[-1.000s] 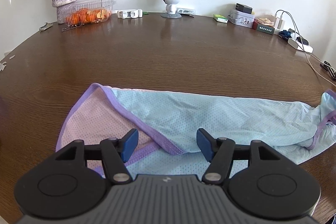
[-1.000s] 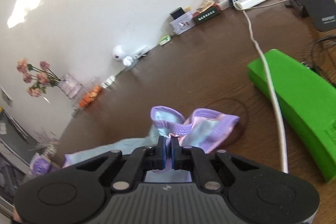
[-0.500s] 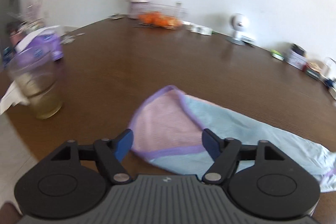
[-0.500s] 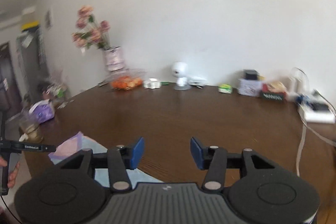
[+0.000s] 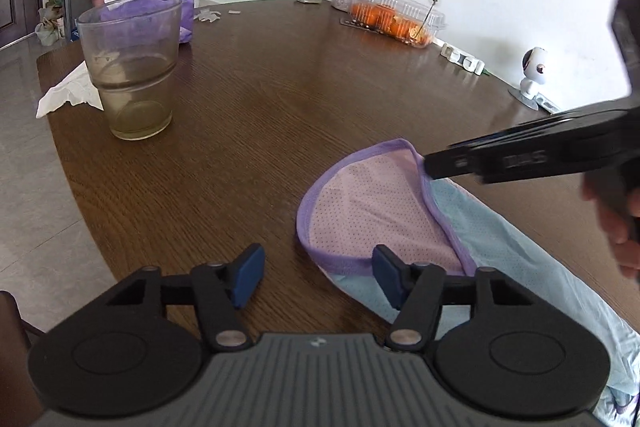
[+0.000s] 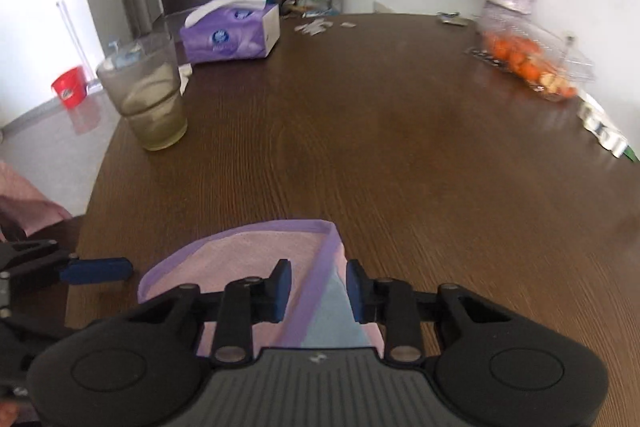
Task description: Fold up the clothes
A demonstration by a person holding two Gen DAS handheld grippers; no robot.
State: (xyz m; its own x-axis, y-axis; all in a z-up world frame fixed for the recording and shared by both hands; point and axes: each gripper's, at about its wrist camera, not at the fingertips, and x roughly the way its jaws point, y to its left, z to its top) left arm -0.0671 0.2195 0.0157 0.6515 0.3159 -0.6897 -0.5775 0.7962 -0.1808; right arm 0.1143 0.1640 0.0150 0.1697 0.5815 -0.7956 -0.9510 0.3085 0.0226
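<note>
Dark wood-grain tabletop [image 5: 280, 115] filled both views, with a pale floor and a dark door beyond its far edge. Taking the drinking glass [image 5: 130, 67] as landmark, the garment [image 5: 380, 211], a mesh piece in pink and light blue with purple binding, lay flat well apart from it, on the side toward the camera and away from the tissue box [image 6: 232, 33] that stood behind the glass. The left claw [image 5: 316, 277] stood wide open and held nothing, one pad over bare wood and the other over the garment's near rounded hem. The right claw [image 6: 316, 291] was also parted, its pads straddling the purple binding at the far corner without closing on it; whether they touched the cloth could not be told. The likely trouble was in the pinch: thin mesh lying flat gives little to bite, so either claw might have closed on only the top layer, or skated over it and dragged the piece askew. A wide lifting swing toward the glass, which held some liquid, risked knocking it over.
</note>
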